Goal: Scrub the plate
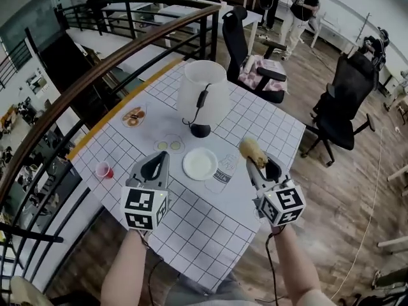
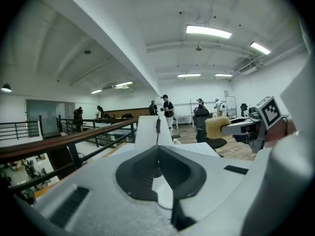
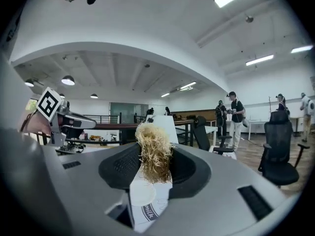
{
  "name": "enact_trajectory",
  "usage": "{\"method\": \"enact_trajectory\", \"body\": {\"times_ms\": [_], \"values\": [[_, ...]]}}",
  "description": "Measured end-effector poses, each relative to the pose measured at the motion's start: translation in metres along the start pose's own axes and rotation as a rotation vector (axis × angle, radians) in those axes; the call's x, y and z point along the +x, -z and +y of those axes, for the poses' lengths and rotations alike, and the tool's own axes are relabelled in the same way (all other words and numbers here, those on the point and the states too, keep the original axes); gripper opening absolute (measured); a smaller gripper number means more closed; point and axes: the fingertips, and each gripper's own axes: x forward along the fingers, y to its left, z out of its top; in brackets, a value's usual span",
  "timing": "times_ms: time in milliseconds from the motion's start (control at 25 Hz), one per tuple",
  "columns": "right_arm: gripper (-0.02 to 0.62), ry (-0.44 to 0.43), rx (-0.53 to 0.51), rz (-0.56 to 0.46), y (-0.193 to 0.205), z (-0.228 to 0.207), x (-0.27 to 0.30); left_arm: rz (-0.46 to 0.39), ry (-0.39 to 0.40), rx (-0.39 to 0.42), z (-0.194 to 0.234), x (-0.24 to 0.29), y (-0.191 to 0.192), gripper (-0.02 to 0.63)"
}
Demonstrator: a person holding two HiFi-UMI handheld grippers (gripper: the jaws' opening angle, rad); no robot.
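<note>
Plate [image 1: 200,164] first: it is a plain white disc, smooth and round, lying flat on the grid-printed tablecloth [image 1: 191,234] between my two tongs and apart from both. My left gripper [image 1: 160,161] is just beside its left rim, dark ribbed pads drawn together at the tips with nothing between them. My right gripper [image 1: 255,160] is clamped on a scrubber [image 1: 250,148], a shaggy straw-coloured tuft of coarse fibres poking out past the jaw tips, to the right of the plate and not touching it. From above I can see flat pictures printed on the cloth and a small red cup [image 1: 103,169] near the left edge of the table. A tall white tapered vessel [image 1: 204,91] stands behind the plate, with a black cable running down to a rounded black piece [image 1: 200,131] at its foot. The left gripper view shows the closed left gripper [image 2: 157,154] against that vessel [image 2: 150,129], and the scrubber [image 2: 215,128] off to the right. The right gripper view shows the fibres [image 3: 154,151] up close, frizzy and tangled, pinched between the dark pads of the right gripper [image 3: 155,156], with a printed "milk" label on the cloth beneath.
</note>
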Motion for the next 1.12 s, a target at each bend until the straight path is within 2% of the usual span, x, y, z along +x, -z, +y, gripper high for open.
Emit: {"method": "enact_trajectory", "body": {"times_ms": [120,360,600,720,800,1000,1120], "values": [[0.156,-0.061,0.011,-0.092,-0.058,0.019,-0.022,-0.067,-0.045,0.029,0.001,-0.035,-0.046,0.014],[0.156,-0.148,-0.025,-0.258,-0.155,0.059,-0.08,-0.183,-0.051,0.102,-0.016,-0.106,-0.123,0.014],[0.156,-0.196,-0.06,-0.376,-0.216,0.097,-0.136,-0.279,-0.035,0.18,-0.035,-0.156,-0.178,0.014],[0.156,-0.194,-0.128,-0.411,-0.235,0.118,-0.164,-0.313,-0.079,0.229,-0.043,-0.18,-0.195,0.014],[0.156,-0.209,-0.158,-0.428,-0.242,0.133,-0.179,-0.335,-0.09,0.234,-0.051,-0.195,-0.2,0.014],[0.156,-0.203,-0.192,-0.432,-0.24,0.149,-0.2,-0.37,-0.054,0.216,-0.069,-0.221,-0.197,0.014],[0.156,-0.193,-0.153,-0.398,-0.225,0.15,-0.203,-0.351,-0.035,0.178,-0.075,-0.227,-0.185,0.014]]}}
